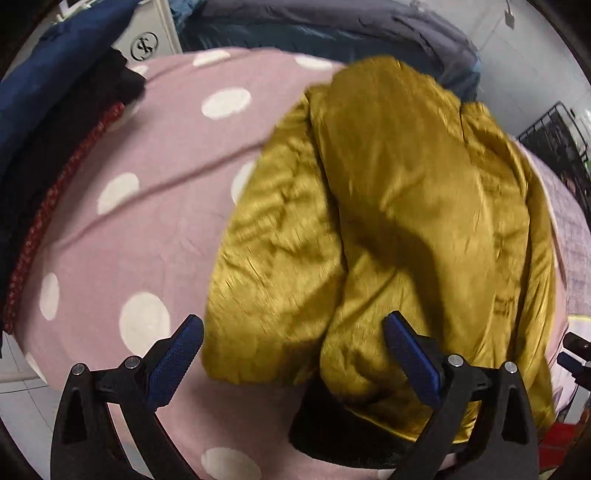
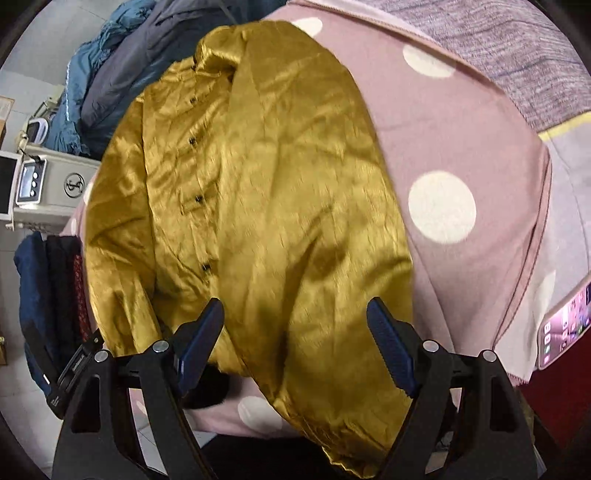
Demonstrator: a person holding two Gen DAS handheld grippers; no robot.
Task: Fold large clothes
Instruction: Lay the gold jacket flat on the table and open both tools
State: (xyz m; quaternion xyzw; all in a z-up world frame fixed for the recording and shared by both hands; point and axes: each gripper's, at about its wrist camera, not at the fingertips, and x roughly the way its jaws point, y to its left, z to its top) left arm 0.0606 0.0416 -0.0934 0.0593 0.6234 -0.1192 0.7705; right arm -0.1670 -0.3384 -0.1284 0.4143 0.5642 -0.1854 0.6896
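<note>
A shiny mustard-yellow buttoned garment (image 1: 388,221) lies partly folded on a pink blanket with white dots (image 1: 147,221). In the right wrist view the garment (image 2: 258,203) shows its button row, with one side folded over the middle. My left gripper (image 1: 293,334) is open, its jaws wide apart over the garment's near edge, holding nothing. My right gripper (image 2: 295,317) is open too, just above the garment's lower part, holding nothing. A black piece of cloth (image 1: 332,424) shows under the garment's near edge.
Folded dark clothes with a red trim (image 1: 55,166) are stacked at the blanket's left edge. Blue and grey bedding (image 1: 332,26) is piled behind. A phone (image 2: 565,325) lies at the right of the blanket. A beige machine (image 2: 48,184) stands at the left.
</note>
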